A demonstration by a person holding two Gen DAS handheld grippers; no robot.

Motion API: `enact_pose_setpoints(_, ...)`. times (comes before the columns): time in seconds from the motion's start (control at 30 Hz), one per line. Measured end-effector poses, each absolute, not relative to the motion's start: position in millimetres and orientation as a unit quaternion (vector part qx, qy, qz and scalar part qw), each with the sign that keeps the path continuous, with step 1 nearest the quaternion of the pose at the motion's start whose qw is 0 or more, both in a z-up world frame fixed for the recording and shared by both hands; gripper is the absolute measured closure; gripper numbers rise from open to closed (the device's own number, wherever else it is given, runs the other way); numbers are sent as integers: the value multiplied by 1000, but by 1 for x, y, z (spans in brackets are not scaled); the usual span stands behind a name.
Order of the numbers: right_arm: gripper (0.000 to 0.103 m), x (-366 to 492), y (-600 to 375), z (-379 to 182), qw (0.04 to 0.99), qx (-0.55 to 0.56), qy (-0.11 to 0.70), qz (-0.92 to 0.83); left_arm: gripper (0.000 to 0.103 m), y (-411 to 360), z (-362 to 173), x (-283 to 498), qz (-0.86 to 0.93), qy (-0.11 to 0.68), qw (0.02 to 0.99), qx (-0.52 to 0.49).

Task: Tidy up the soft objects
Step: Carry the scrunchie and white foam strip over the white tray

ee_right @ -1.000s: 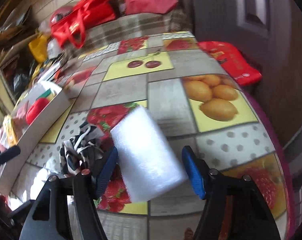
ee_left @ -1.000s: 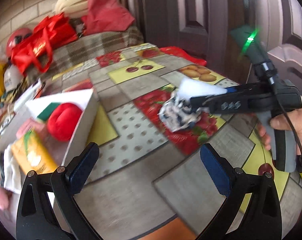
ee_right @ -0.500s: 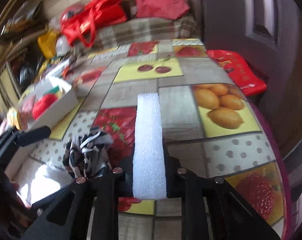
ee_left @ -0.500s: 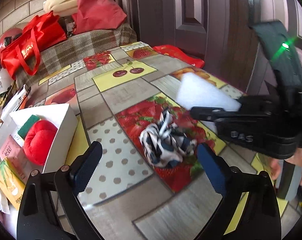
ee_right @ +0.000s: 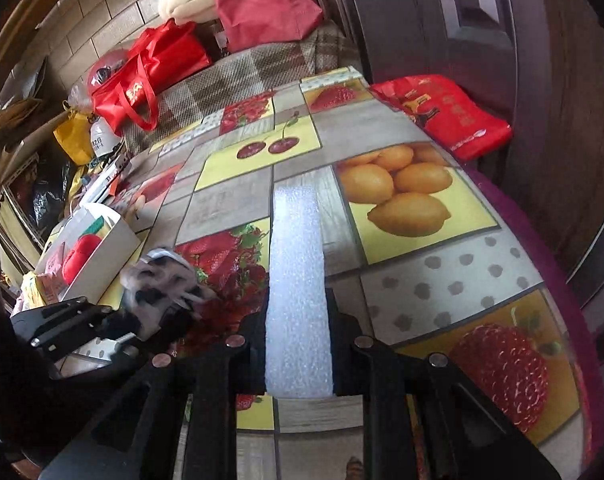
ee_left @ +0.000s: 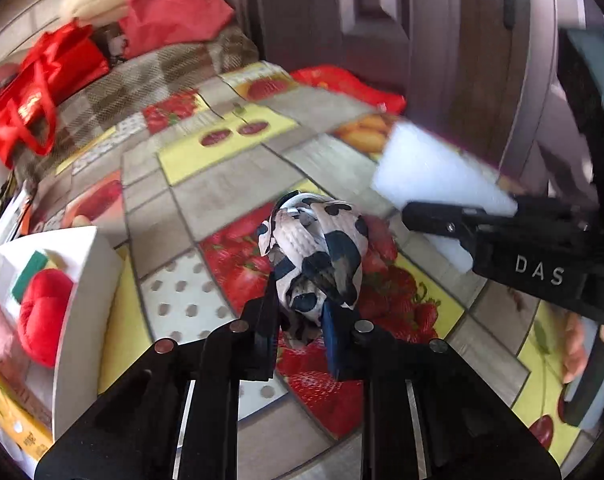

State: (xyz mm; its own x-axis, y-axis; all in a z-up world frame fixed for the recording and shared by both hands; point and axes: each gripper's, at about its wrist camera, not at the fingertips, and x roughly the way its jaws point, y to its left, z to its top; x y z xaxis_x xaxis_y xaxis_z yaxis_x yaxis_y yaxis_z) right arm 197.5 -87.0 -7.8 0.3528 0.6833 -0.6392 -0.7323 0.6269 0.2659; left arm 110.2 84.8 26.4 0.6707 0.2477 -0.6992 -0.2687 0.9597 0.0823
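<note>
My left gripper [ee_left: 302, 320] is shut on a black-and-white spotted cloth bundle [ee_left: 317, 252] and holds it over the strawberry patch of the tablecloth. The bundle also shows blurred in the right wrist view [ee_right: 162, 288]. My right gripper [ee_right: 298, 344] is shut on a white foam block [ee_right: 298, 280], held edge-up above the table. The foam block [ee_left: 433, 176] and the right gripper show at the right of the left wrist view. A white box [ee_left: 86, 292] at the left holds a red plush [ee_left: 42, 320] and a green sponge [ee_left: 30, 272].
The table [ee_right: 421, 260] has a fruit-patterned cloth. A red packet [ee_right: 445, 116] lies at its far right edge. Red bags [ee_right: 150, 72] and a plaid cushion [ee_right: 242, 76] sit beyond the far end. Yellow packets [ee_left: 14, 412] lie left of the box. A dark door stands to the right.
My left gripper moved in and shut on the spotted cloth, which was lying on the table. My right gripper shut on the foam block one second ago and has kept holding it.
</note>
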Motion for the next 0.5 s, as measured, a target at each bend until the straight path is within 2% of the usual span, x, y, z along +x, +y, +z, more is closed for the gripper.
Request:
enact_pose_setpoints(0.23, 84, 183, -102, 8, 860, -21, 302, 410, 86, 81, 48, 60, 139, 299, 944, -32)
enact_pose_setpoints(0.5, 84, 130, -106, 16, 872, -13, 246, 424, 86, 66, 58, -14, 134, 270, 953, -3)
